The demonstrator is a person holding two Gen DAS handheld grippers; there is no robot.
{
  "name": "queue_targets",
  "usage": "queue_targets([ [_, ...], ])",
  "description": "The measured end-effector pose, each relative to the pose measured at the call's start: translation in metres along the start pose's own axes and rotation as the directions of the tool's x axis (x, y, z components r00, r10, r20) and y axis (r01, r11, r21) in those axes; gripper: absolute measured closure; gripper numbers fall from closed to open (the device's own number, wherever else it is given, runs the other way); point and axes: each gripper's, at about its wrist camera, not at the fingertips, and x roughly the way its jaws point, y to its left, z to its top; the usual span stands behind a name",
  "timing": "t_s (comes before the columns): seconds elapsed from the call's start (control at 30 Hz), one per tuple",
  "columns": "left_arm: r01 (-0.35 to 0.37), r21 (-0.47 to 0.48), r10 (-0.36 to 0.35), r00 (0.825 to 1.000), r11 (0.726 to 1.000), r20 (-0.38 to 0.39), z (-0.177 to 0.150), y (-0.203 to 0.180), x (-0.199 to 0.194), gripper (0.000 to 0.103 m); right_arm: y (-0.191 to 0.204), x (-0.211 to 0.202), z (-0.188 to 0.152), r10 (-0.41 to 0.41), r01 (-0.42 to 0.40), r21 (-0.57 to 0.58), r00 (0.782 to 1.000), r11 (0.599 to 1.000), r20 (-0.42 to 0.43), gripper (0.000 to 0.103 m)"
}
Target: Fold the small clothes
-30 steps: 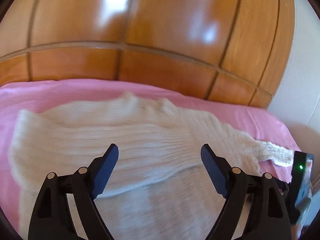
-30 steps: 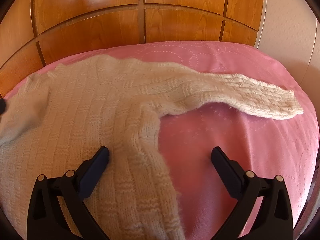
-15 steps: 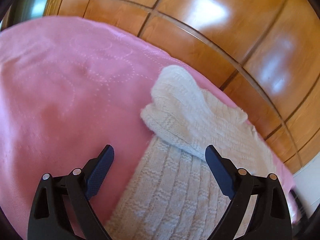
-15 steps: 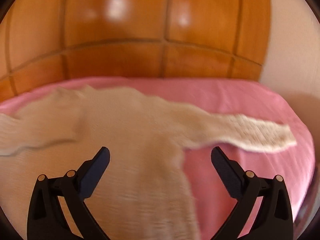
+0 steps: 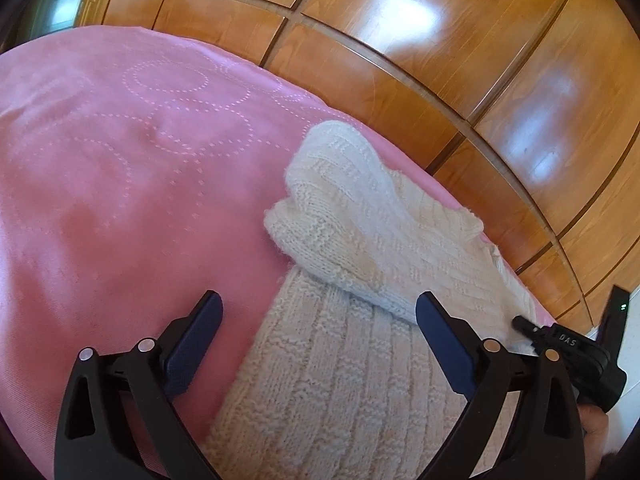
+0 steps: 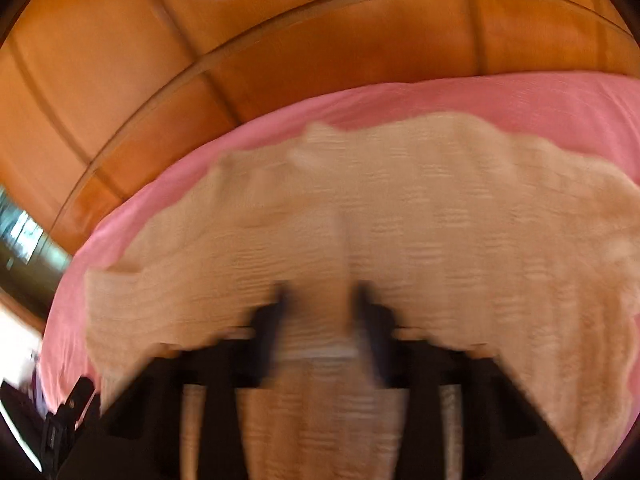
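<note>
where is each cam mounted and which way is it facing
Left wrist: sits on the left tongs, looking along their wide-open fingers at the cream sweater's folded sleeve on the pink bedspread, wooden headboard behind; the other tool and a bit of hand show at the right edge.
Right wrist: sits on the right tongs, blurred, fingers drawn close with knit between them, facing the sweater body.
Shared: sweater, bedspread, headboard.

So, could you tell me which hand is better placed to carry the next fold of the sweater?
Right, probably. The right tool looks closed on the sweater, though that view is blurred. The left tool is open above the folded sleeve, holding nothing.
</note>
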Motion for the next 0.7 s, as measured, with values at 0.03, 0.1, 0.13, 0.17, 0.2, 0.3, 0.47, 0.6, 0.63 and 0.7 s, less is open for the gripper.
queue_targets([
  [0.03,0.000,0.001,0.000,1.000,1.000,0.000,0.000,0.000,0.000,0.007,0.005,-0.002,0.000,0.004,-0.004,-0.034,1.000,0.999,0.018,0.092],
  [0.1,0.002,0.003,-0.002,1.000,1.000,-0.003,0.000,-0.003,0.004,0.005,0.015,-0.016,0.001,-0.046,0.056,-0.097,0.994,0.994,0.098,0.093],
  [0.13,0.003,0.005,-0.003,1.000,1.000,-0.004,0.000,-0.004,0.005,0.005,0.016,-0.027,0.005,-0.088,0.108,-0.110,0.981,0.988,0.171,0.095],
  [0.17,0.003,0.009,-0.003,1.000,1.000,-0.008,0.001,-0.007,0.007,0.004,0.015,-0.034,0.008,-0.125,0.151,-0.106,0.968,0.983,0.216,0.103],
  [0.2,0.002,0.012,-0.002,1.000,1.000,-0.011,0.001,-0.007,0.008,0.004,0.011,-0.039,0.012,-0.189,0.219,-0.094,0.948,0.971,0.256,0.103],
  [0.3,0.000,0.020,0.001,1.000,1.000,-0.016,0.001,-0.009,0.010,0.004,-0.006,-0.030,0.013,-0.236,0.260,-0.090,0.948,0.961,0.215,0.103],
  [0.47,-0.005,0.024,0.005,1.000,1.000,-0.017,0.000,-0.011,0.011,0.004,-0.031,-0.022,0.005,0.045,-0.050,0.046,0.994,0.998,0.103,0.046],
  [0.6,-0.005,0.025,0.005,1.000,1.000,-0.017,0.000,-0.011,0.011,0.004,-0.013,-0.008,0.006,0.062,-0.062,-0.025,0.998,0.998,0.022,0.054],
  [0.63,-0.004,0.025,0.004,1.000,1.000,-0.016,0.000,-0.011,0.011,0.004,-0.007,0.005,0.006,0.035,-0.036,-0.051,0.999,0.998,-0.032,0.061],
  [0.7,-0.005,0.025,0.006,1.000,1.000,-0.016,0.000,-0.011,0.011,0.004,0.003,0.010,0.000,-0.005,0.003,-0.075,1.000,0.997,-0.030,0.077],
])
